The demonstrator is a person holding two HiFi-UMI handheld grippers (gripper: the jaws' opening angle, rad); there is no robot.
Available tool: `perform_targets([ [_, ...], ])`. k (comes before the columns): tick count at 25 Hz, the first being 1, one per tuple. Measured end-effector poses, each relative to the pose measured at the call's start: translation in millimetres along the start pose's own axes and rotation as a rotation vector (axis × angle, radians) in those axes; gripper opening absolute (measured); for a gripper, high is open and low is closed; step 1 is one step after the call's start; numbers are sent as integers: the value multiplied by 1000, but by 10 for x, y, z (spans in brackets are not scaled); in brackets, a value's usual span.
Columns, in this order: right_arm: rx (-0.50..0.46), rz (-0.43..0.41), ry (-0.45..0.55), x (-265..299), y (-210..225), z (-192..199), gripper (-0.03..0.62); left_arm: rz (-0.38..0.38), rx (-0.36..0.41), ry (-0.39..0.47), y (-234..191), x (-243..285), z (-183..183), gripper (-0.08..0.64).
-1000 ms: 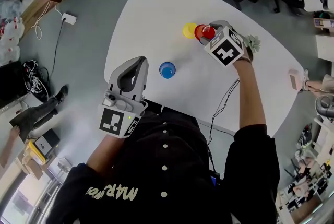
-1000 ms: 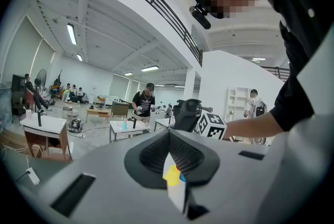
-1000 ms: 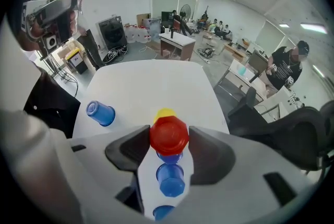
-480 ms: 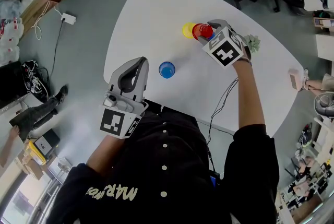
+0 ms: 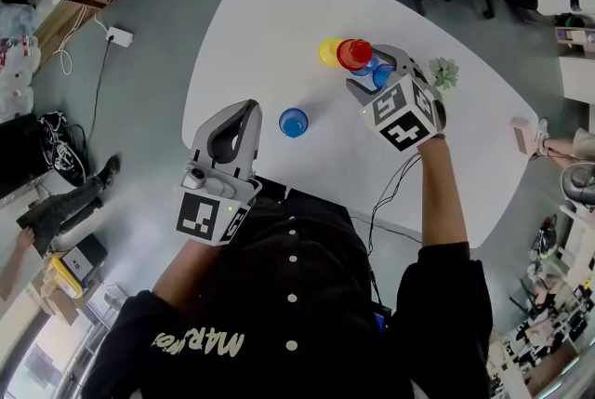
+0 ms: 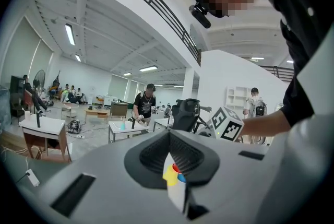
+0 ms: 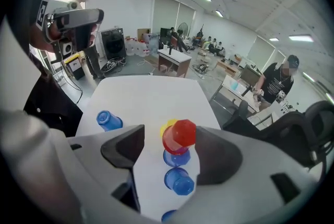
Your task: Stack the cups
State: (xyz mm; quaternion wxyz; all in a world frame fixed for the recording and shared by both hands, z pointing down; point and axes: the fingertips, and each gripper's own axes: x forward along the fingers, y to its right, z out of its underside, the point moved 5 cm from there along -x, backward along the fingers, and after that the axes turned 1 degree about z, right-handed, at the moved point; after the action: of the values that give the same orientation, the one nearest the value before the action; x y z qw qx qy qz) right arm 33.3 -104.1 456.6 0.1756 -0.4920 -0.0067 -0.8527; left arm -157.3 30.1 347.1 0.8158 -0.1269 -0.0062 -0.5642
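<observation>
Red cup point(image 7: 179, 136) freed atop blue cup point(image 7: 175, 159); right hand-held gripper point(image 7: 169, 135) just opened, retreating.

Head view: from high above, steeply down on whole white worktop point(image 5: 270, 16), fairly far off. Left gripper view: at worktop's near edge, approx level, faces across it; cups point(image 6: 174, 175) small, far. Right gripper view: close above red cup point(image 7: 180, 135), tilted down. All 3 views share the cups.

White table point(image 5: 279, 16) — cups point(image 5: 293, 122), small plant point(image 5: 443, 72)
</observation>
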Motion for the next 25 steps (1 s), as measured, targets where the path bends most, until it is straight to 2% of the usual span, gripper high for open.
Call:
perform_targets([
  [5, 11, -23, 34, -111, -420, 17, 306, 8, 2, 9, 69, 6, -21, 11],
  [11, -15, -189, 21, 189, -1246, 38, 307, 13, 3, 7, 95, -15, -19, 11],
  [14, -43, -237, 0, 384, -1564, 63, 307, 10, 5, 7, 90, -36, -13, 11],
  [23, -68, -207, -41, 865, -2000, 188, 314, 2, 9, -2, 94, -123, 12, 11],
  [25, -81, -180, -43, 895, -2009, 195, 217, 1, 10, -4, 83, -140, 8, 11],
])
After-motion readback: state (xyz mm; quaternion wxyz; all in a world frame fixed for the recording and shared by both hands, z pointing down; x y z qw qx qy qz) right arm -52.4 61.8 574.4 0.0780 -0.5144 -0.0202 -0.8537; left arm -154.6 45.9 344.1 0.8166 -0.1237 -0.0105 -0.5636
